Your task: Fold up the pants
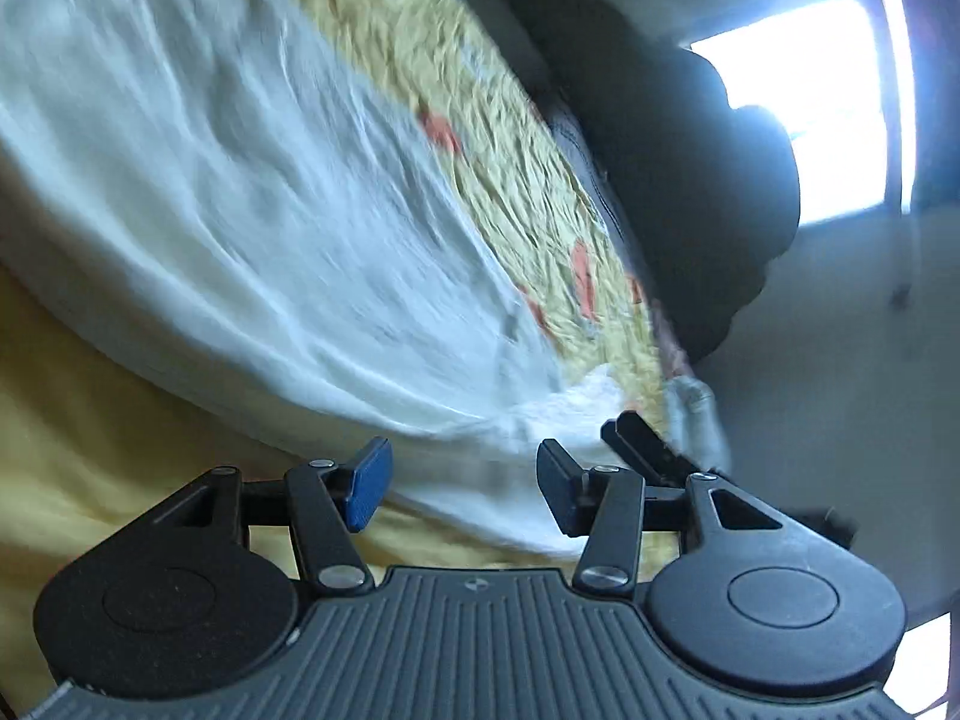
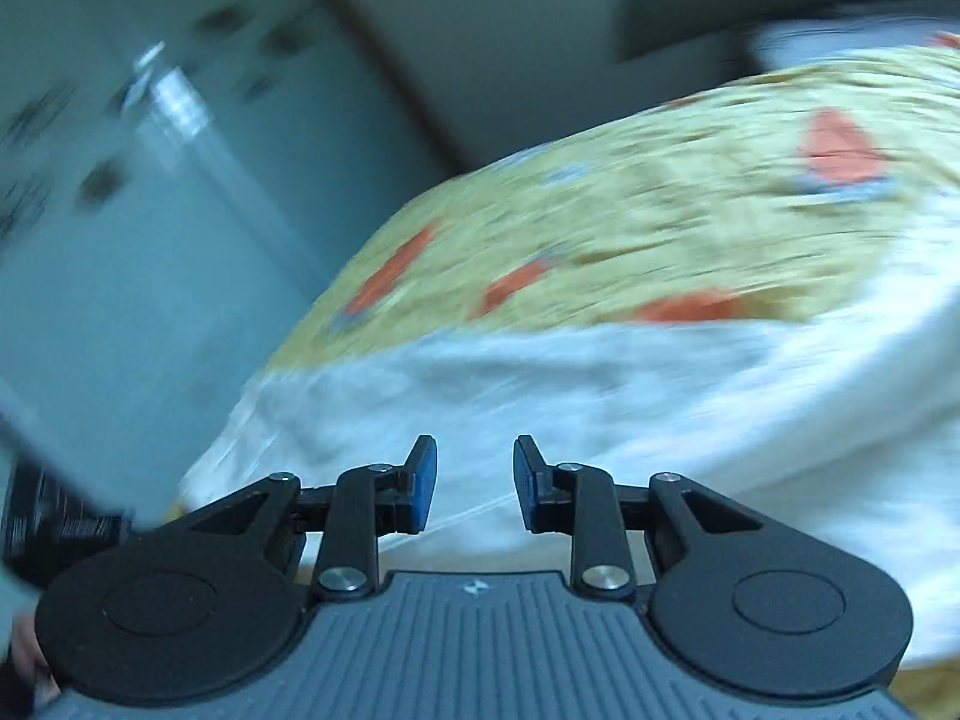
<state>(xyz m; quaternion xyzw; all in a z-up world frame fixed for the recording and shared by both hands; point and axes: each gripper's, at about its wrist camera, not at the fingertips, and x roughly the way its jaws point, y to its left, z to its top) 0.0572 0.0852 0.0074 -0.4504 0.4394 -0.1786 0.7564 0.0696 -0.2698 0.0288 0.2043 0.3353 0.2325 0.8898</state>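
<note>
The white pants (image 1: pixel 228 192) lie spread on a bed with a yellow patterned sheet (image 1: pixel 480 120). Both views are motion-blurred. My left gripper (image 1: pixel 462 480) is open and empty, just above the near edge of the white cloth. In the right wrist view the pants (image 2: pixel 600 408) stretch across the bed sheet (image 2: pixel 660 210). My right gripper (image 2: pixel 474 480) is open and empty, over the cloth's near edge. The right gripper's fingers (image 1: pixel 642 444) also show in the left wrist view, at the cloth's edge.
A dark rounded shape (image 1: pixel 690 168) stands beyond the bed, in front of a bright window (image 1: pixel 804 114). Plain yellow fabric (image 1: pixel 90 420) lies below the pants. A pale wall or cupboard (image 2: pixel 150 210) stands left of the bed in the right wrist view.
</note>
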